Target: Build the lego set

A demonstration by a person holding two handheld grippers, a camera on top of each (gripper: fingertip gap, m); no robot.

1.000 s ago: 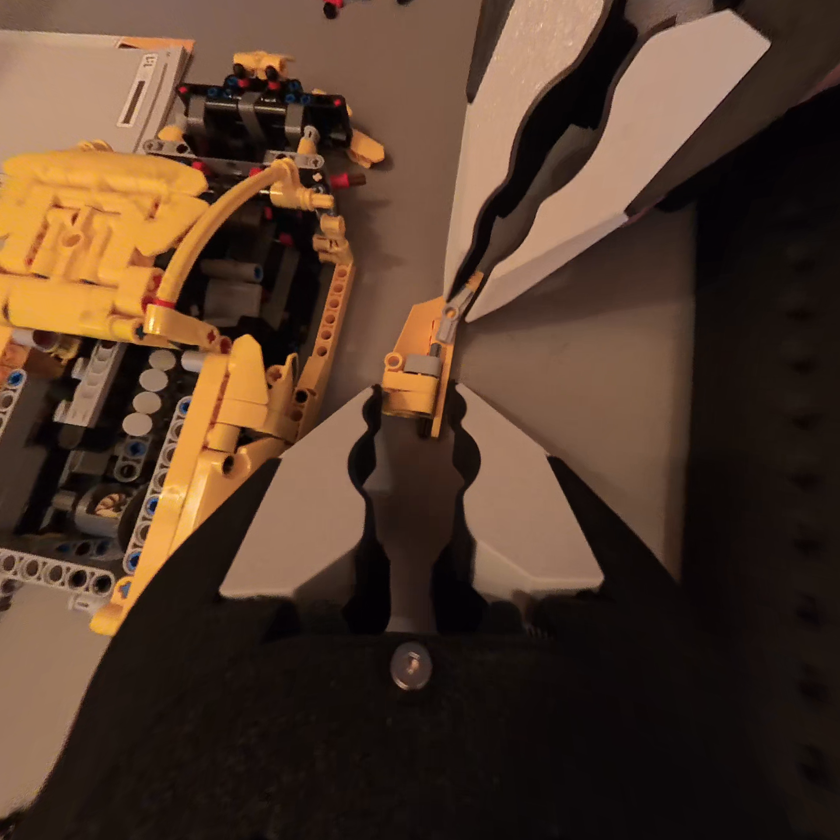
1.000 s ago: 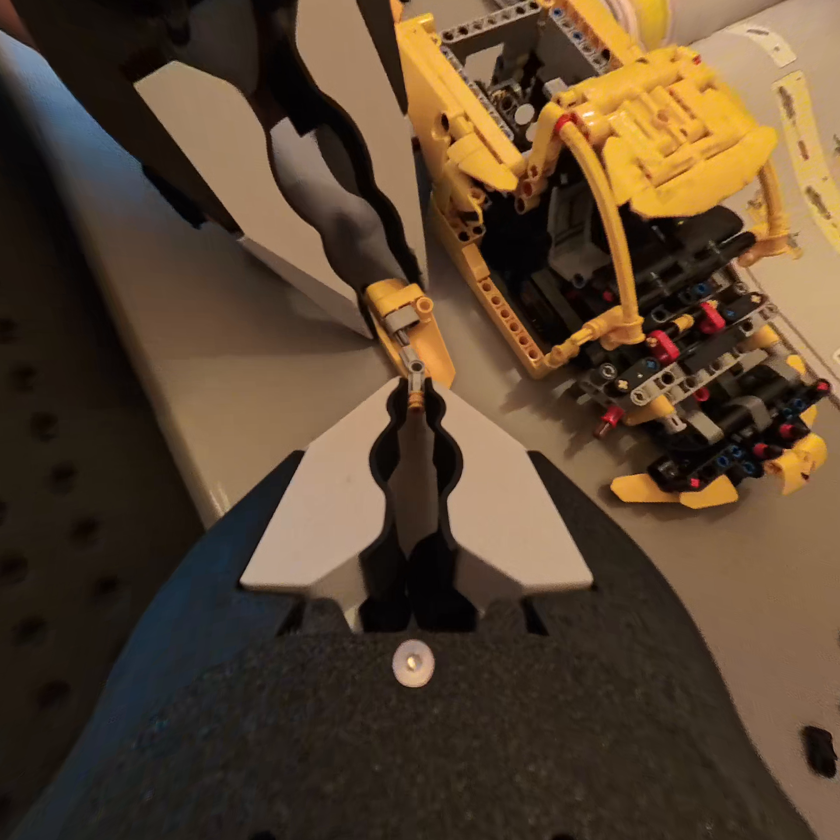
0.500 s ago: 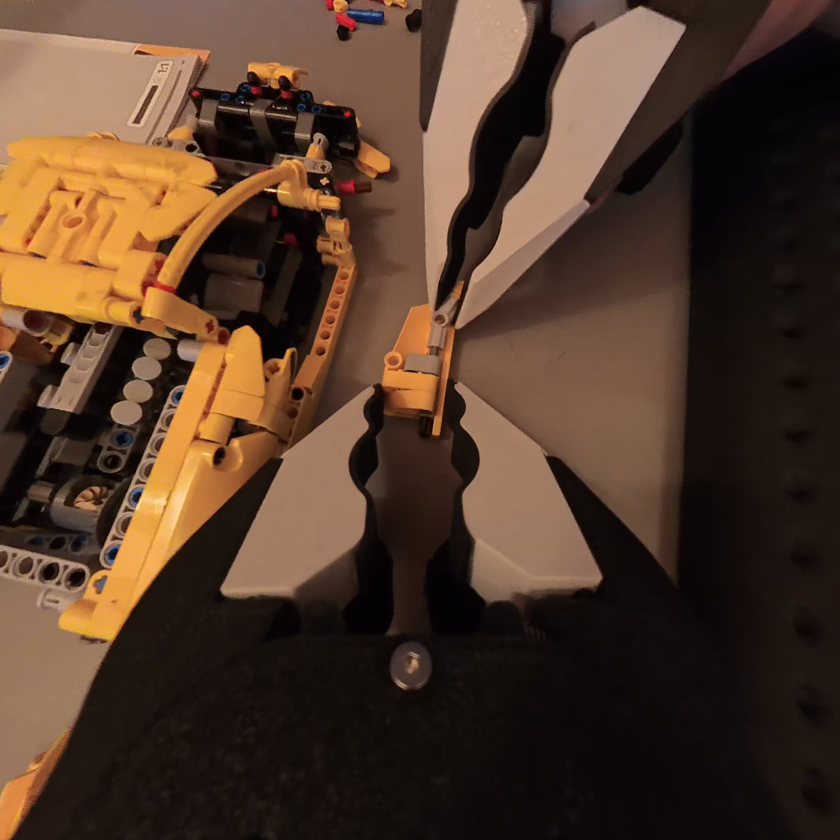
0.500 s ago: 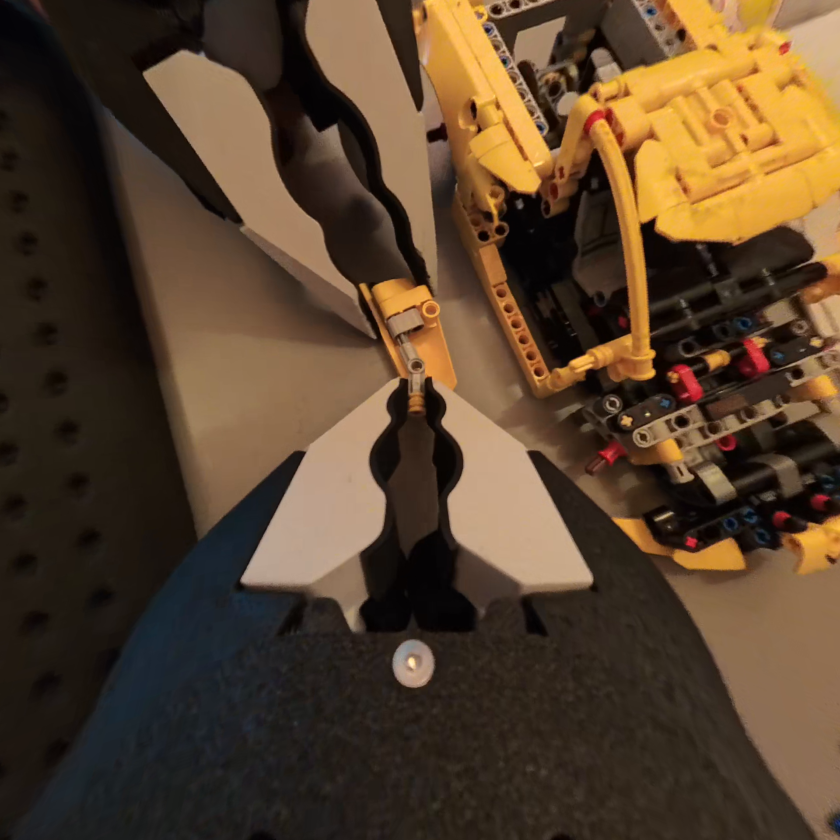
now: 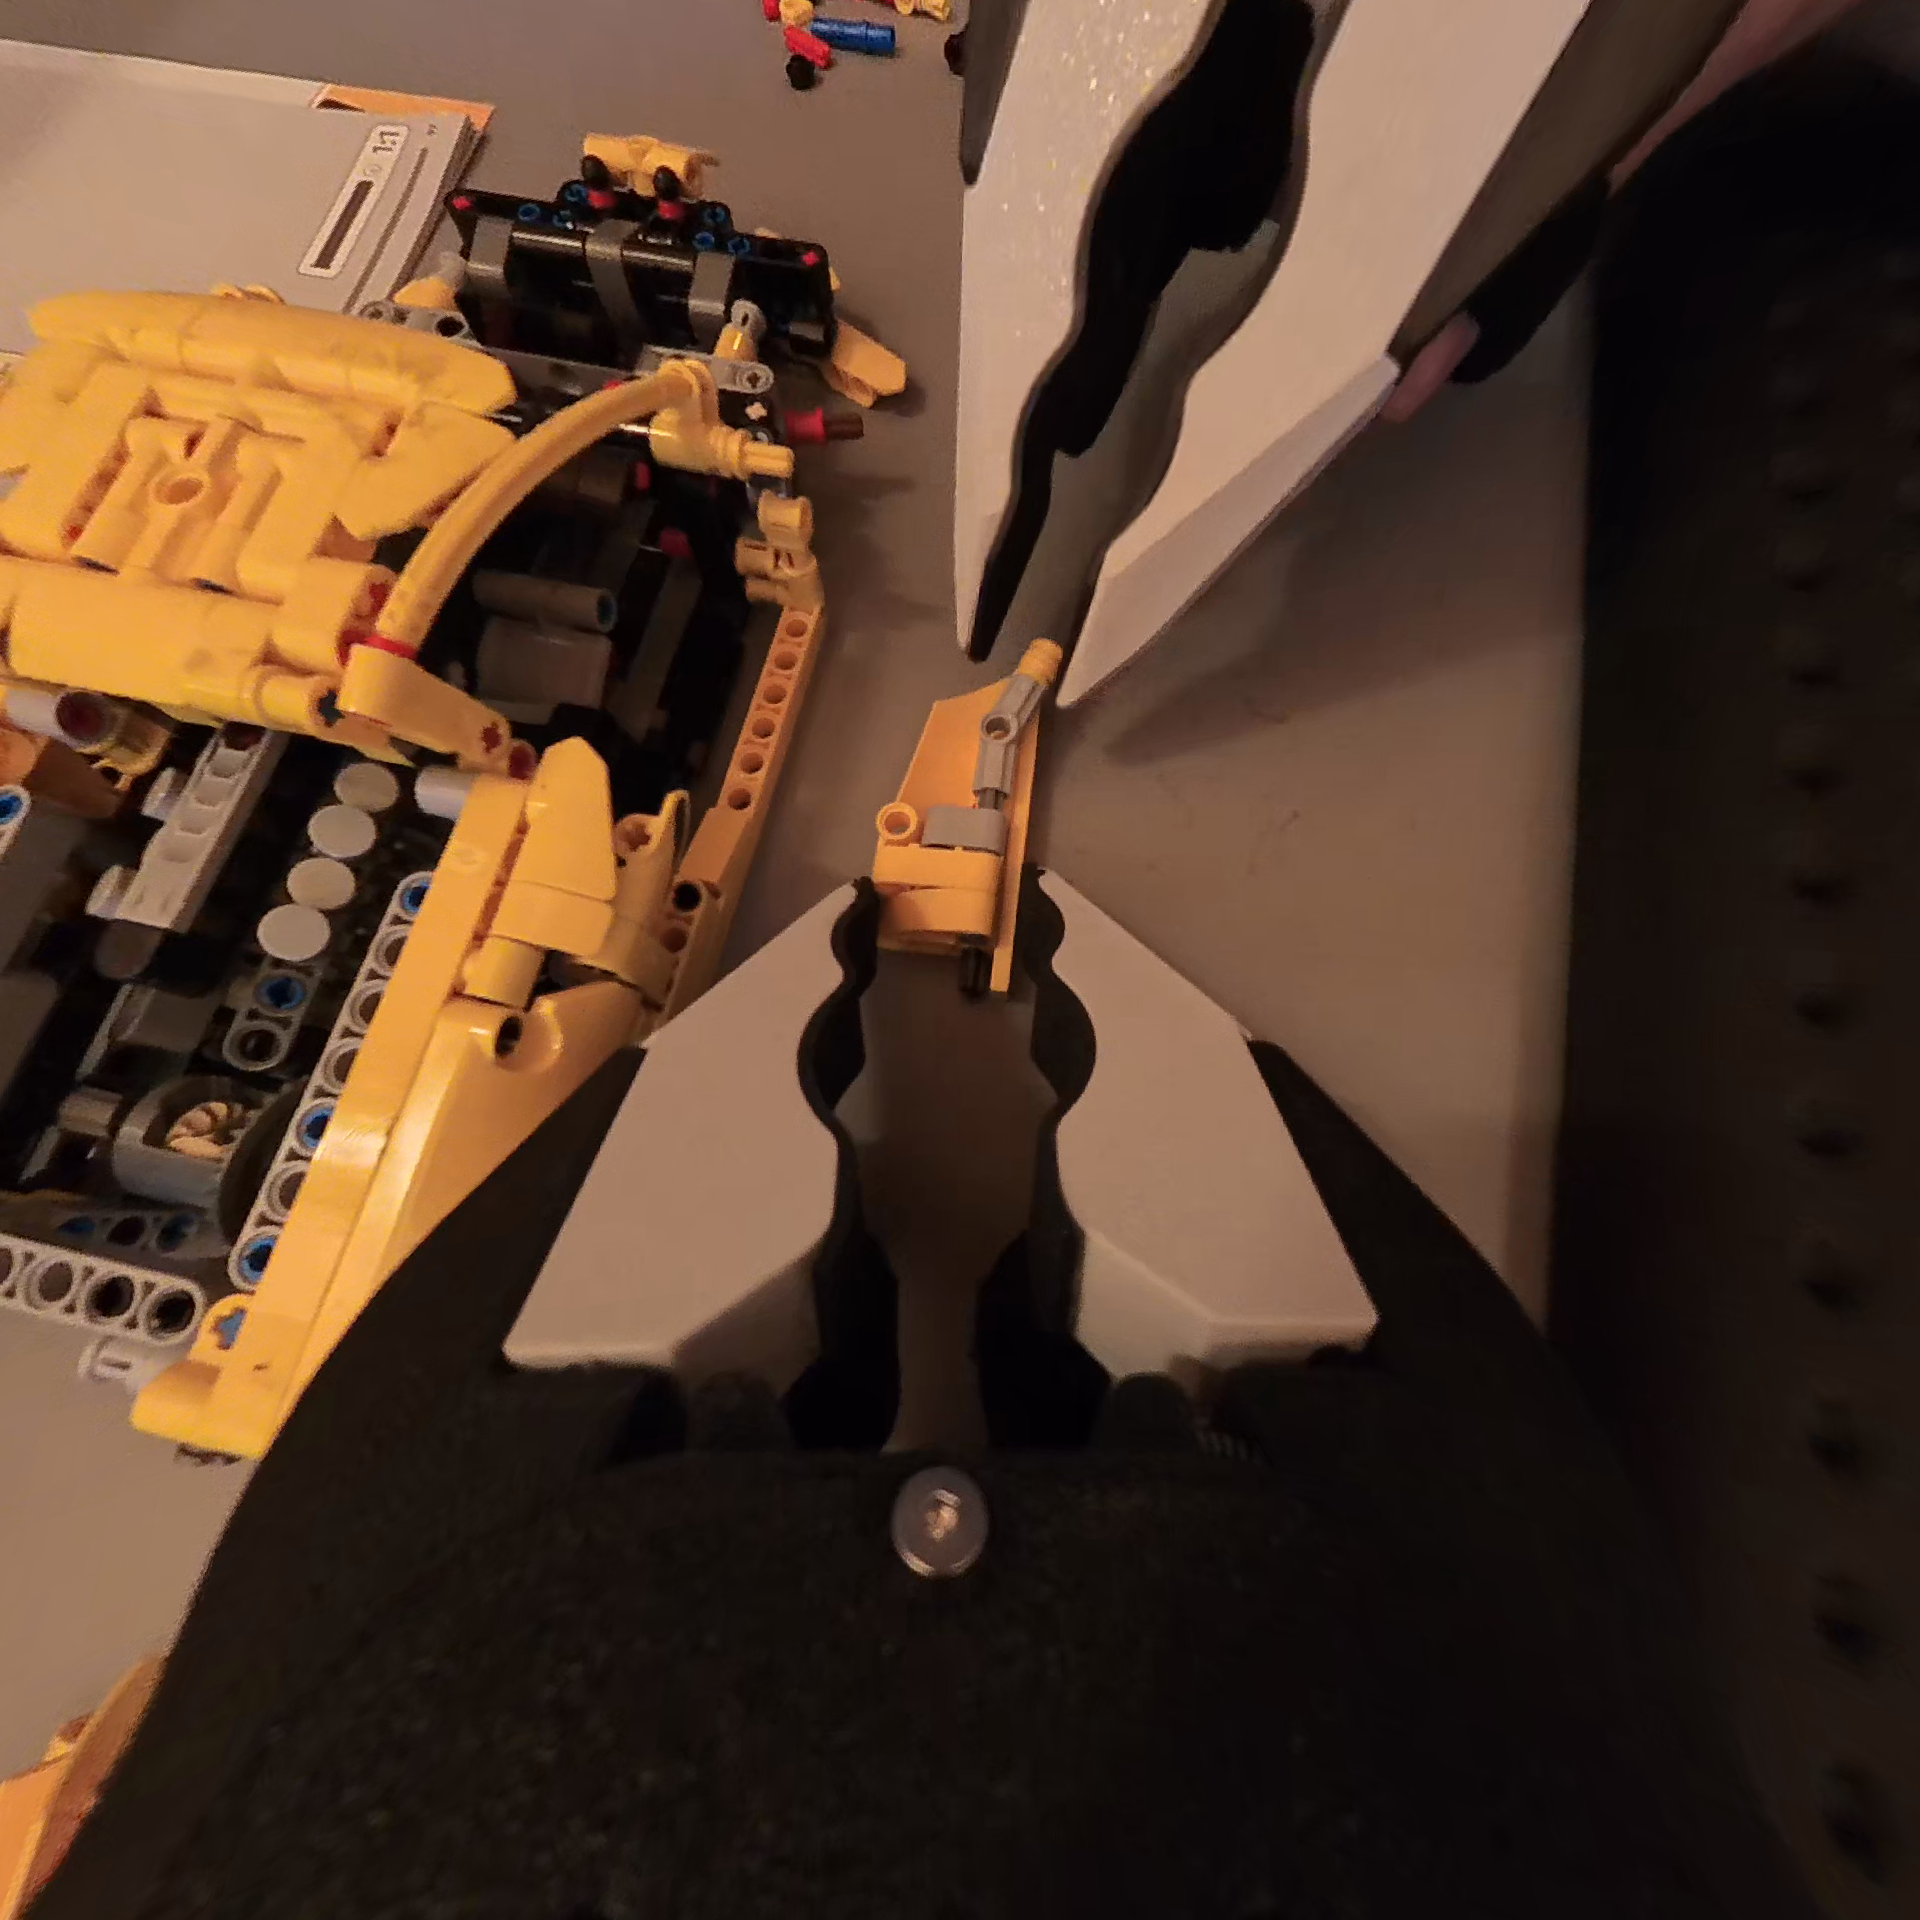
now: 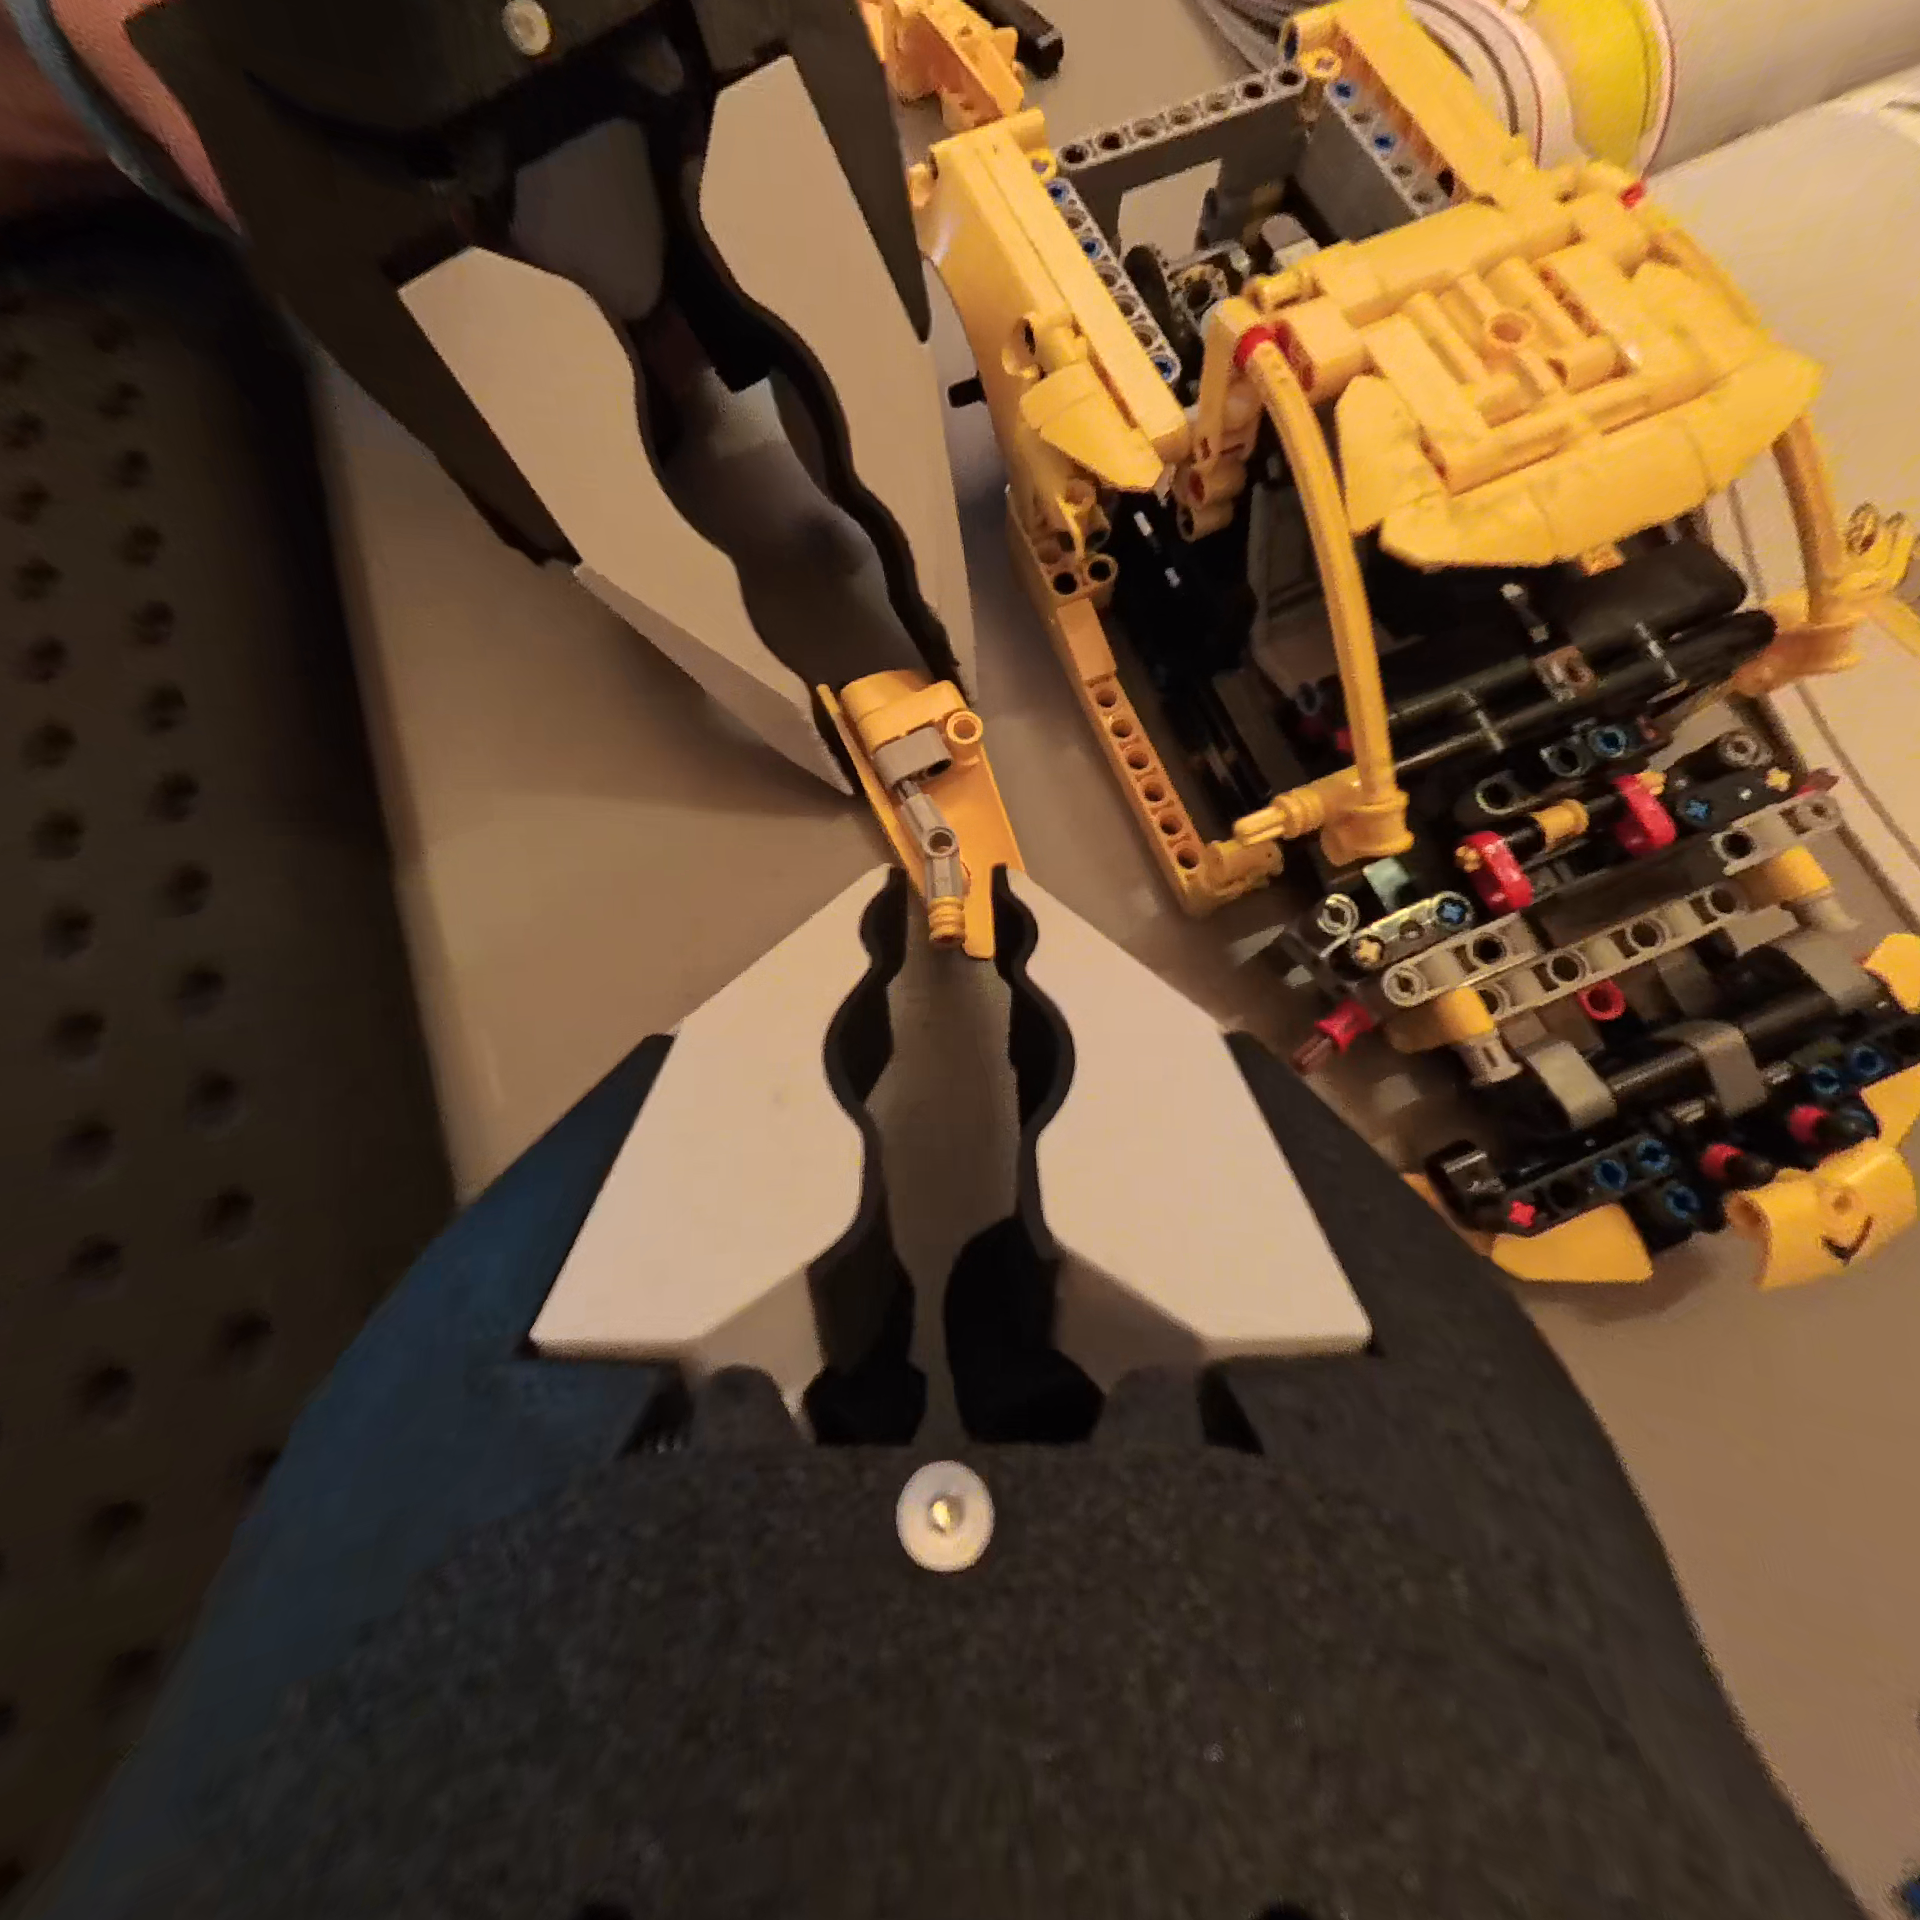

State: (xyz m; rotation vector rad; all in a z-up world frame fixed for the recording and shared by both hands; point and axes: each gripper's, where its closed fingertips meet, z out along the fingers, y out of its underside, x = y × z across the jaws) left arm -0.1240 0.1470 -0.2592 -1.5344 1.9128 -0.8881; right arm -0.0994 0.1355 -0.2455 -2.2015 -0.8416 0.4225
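A small yellow panel sub-assembly (image 5: 961, 821) with a grey link and a yellow pin end sits just above the grey table. My left gripper (image 5: 945, 896) is shut on its thick end. It also shows in the right wrist view (image 6: 902, 727), where the sub-assembly (image 6: 925, 769) points toward my right gripper (image 6: 945, 902). My right gripper is open, and its fingertips stand on either side of the pin end without pinching it. It comes in from the top in the left wrist view (image 5: 1023, 670). The large yellow Lego vehicle (image 5: 260, 520) (image 6: 1507, 395) lies beside both grippers.
An instruction booklet (image 5: 208, 156) lies beyond the vehicle. Small loose red, blue and yellow pieces (image 5: 831, 36) lie at the far edge of the view. The table edge runs close to the grippers, with a dark perforated surface (image 5: 1766, 935) (image 6: 104, 727) past it. The grippers are tip to tip, or close to it.
My right gripper has opened: its fingers were pinched on the pin end and now stand apart around it. My left gripper keeps its hold on the sub-assembly.
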